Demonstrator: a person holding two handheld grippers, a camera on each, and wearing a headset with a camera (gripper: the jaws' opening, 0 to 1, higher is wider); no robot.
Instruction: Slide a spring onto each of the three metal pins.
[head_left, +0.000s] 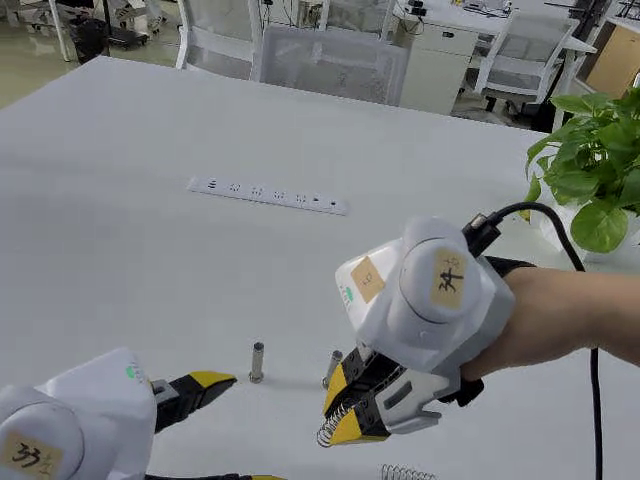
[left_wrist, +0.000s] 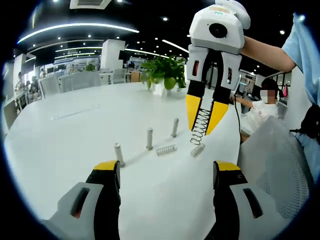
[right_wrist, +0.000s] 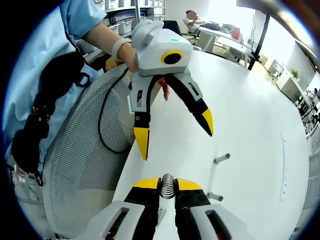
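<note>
Workbench: white table (head_left: 120, 200), power strip (head_left: 268, 195) and potted plant (head_left: 590, 170) beyond both grippers.
Right gripper (right_wrist: 168, 186): jaws pinched on a spring (left_wrist: 201, 125) — it runs along the jaws.
Left gripper (left_wrist: 167, 167): jaws spread wide, holding nothing.
Metal pins (left_wrist: 149, 138): three stand upright between the two grippers.
Spare springs (left_wrist: 166, 149): two lie flat just below the right gripper's tips — beside the pins.

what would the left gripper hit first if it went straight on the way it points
Likely the nearest pin: it stands just ahead of one jaw's tip, though depth is unclear.
</note>
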